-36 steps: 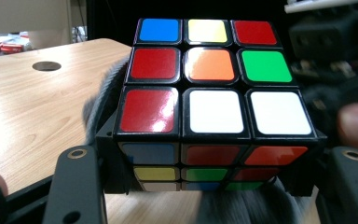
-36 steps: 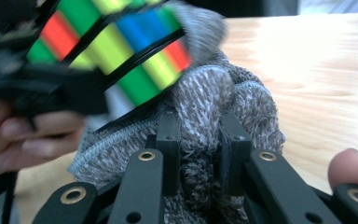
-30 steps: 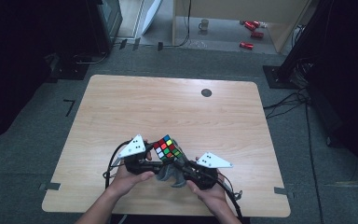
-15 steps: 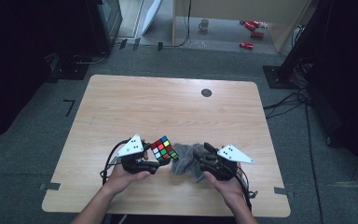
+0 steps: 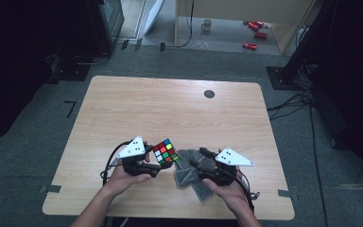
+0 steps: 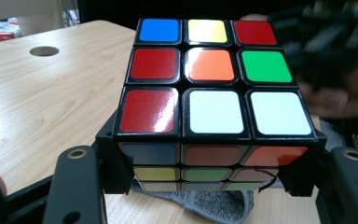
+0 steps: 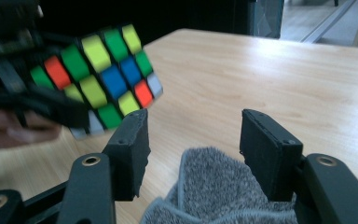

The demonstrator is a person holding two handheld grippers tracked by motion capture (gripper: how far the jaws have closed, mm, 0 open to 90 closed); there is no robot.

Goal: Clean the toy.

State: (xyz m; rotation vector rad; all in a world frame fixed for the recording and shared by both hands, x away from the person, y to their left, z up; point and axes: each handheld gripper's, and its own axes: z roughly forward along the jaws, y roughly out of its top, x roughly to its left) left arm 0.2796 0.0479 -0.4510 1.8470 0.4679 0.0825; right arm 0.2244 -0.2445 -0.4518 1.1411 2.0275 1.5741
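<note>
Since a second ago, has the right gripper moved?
Yes. The right gripper has slid right along the table's near edge, away from the cube; its jaws have just opened, off the grey cloth.

Scrambled cube (image 6: 212,91) between tongs (image 6: 209,182), above grey cloth (image 6: 205,205).

A lab-like workroom: a lone wooden table (image 5: 179,109) on grey carpet (image 5: 312,156) with trailing floor cables (image 5: 293,101).

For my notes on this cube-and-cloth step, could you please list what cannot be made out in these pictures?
- Cube: its underside, hidden by the left hand-held gripper in the left gripper view.
- Cloth: its near part, cut off by the bottom edge of the right gripper view.
- Red items on the floor: too small to identify in the high view.
</note>
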